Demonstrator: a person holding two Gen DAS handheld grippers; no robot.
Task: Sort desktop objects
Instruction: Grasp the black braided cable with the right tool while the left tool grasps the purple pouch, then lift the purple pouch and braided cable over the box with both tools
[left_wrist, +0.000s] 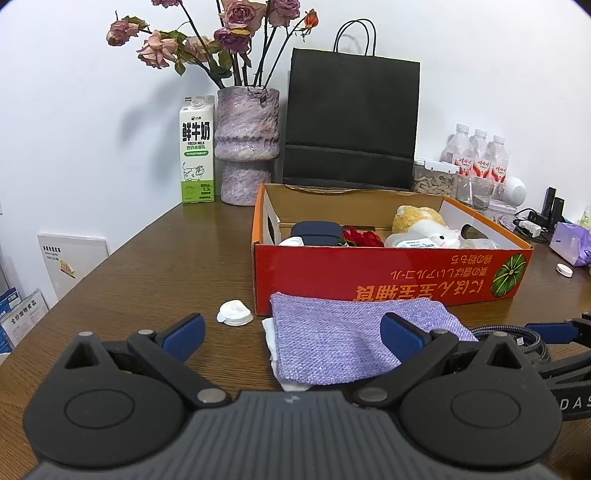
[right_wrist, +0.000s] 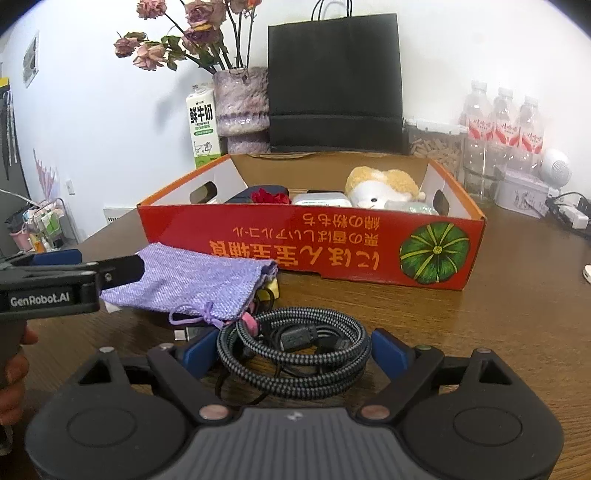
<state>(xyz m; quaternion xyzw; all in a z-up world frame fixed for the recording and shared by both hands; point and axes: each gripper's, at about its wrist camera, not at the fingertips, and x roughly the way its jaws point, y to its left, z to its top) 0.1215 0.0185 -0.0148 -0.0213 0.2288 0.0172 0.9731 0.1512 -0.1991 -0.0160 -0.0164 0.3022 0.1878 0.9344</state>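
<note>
Left hand-held gripper (left_wrist: 291, 330): jaws spread, empty, poised over the purple pouch (left_wrist: 354, 339) lying on the surface against the near wall of the red box (left_wrist: 391, 273). Soft, light cloth; pinch a flat edge. Right hand-held gripper (right_wrist: 293, 349): jaws spread either side of the coiled cable (right_wrist: 295, 350), not visibly pressing. Braided, springy; clamp across the bundled loops.

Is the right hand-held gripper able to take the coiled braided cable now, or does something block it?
Probably yes. The right hand-held gripper stands open with the coiled cable already between its fingers, on the table. Only the purple pouch overlaps the coil's far edge, so closing seems free.
</note>
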